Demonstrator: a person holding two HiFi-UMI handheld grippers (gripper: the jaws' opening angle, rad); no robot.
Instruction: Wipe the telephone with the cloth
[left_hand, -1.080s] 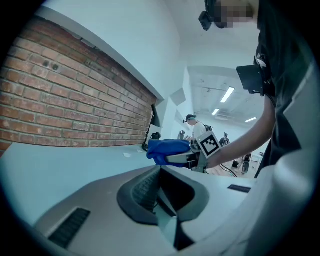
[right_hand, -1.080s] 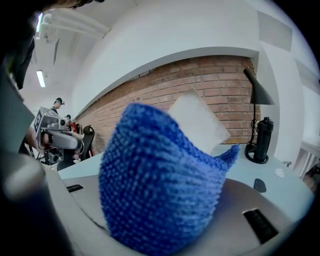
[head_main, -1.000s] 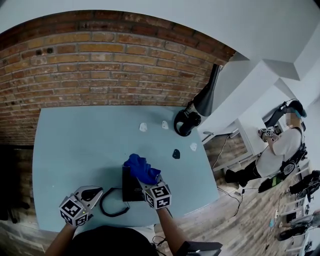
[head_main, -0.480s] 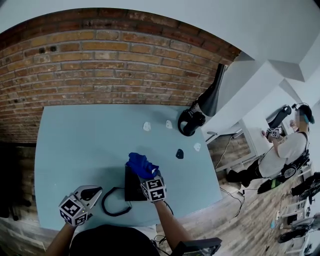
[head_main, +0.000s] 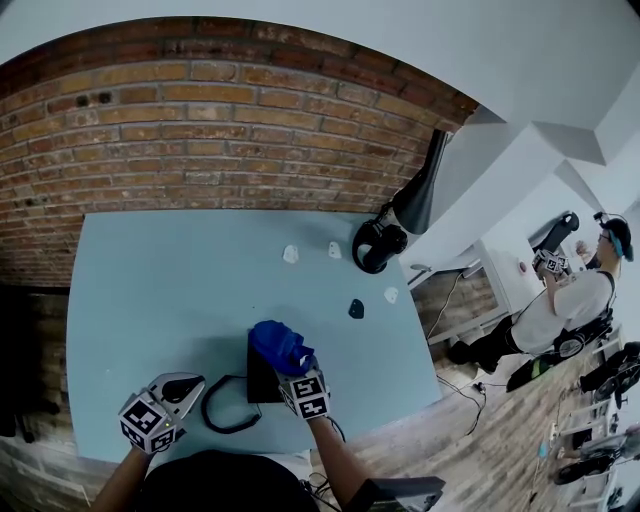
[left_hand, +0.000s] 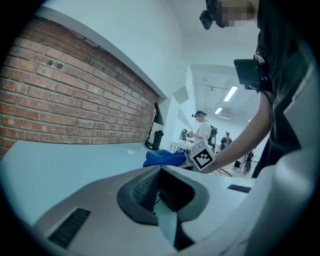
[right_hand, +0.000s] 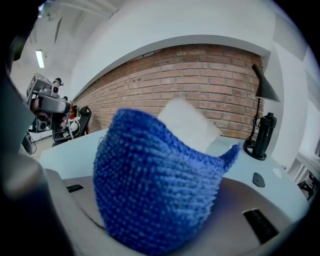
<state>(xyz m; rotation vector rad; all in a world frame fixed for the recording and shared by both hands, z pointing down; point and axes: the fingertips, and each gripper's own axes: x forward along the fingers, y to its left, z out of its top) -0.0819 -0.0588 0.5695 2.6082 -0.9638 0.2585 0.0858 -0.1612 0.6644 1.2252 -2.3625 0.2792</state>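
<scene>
A black telephone (head_main: 260, 382) lies near the front edge of the light blue table (head_main: 150, 290), and its coiled cord (head_main: 222, 408) curls out to the left. A blue knitted cloth (head_main: 279, 346) rests on the telephone's right part. My right gripper (head_main: 291, 364) is shut on that cloth, which fills the right gripper view as a blue bunch (right_hand: 155, 192) and hides the fingertips. My left gripper (head_main: 183, 384) sits on the table left of the cord, jaws together and holding nothing. From the left gripper view, the cloth (left_hand: 164, 158) shows ahead beside the right gripper's marker cube.
A black lamp (head_main: 378, 243) stands at the table's far right edge. Small white pieces (head_main: 290, 254) and a small black piece (head_main: 355, 309) lie beyond the telephone. A brick wall (head_main: 230, 140) backs the table. A person (head_main: 575, 300) stands off to the right.
My right gripper pushed the cloth slightly away over the telephone, then drew it back toward me. The left gripper has stayed where it was.
</scene>
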